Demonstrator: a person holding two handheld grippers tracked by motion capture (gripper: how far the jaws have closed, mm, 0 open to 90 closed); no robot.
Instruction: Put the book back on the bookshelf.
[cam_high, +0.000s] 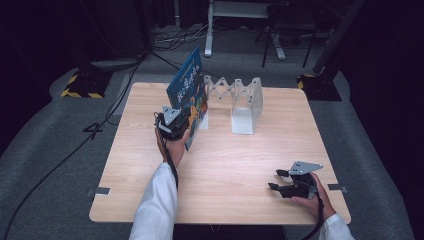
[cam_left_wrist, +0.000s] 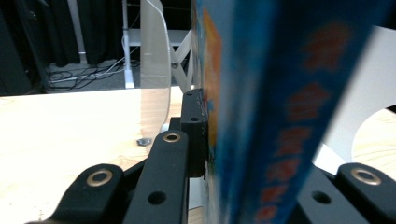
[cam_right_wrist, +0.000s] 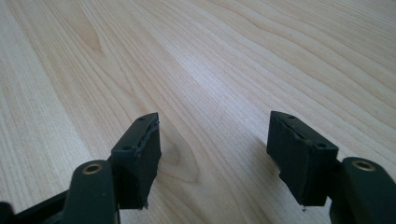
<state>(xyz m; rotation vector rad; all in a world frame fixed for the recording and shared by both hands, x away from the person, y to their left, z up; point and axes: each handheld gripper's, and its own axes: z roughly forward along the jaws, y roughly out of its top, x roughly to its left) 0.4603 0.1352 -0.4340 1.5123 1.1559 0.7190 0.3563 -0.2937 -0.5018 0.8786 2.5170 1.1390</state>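
Note:
A blue picture book (cam_high: 187, 87) with orange lettering stands tilted on the table, just left of a white expanding book rack (cam_high: 240, 102). My left gripper (cam_high: 175, 122) is shut on the book's near edge; in the left gripper view the book's spine (cam_left_wrist: 280, 116) fills the space between the jaws, and the rack's white panel (cam_left_wrist: 154, 46) stands behind it. My right gripper (cam_high: 280, 180) rests low over the table's near right corner, open, with bare wood between its pads (cam_right_wrist: 140, 154).
The wooden table (cam_high: 225, 165) stands on grey carpet. Cables (cam_high: 170, 42), a white stand leg (cam_high: 209, 30) and dark stand bases with yellow-black tape (cam_high: 80, 82) lie beyond the far edge.

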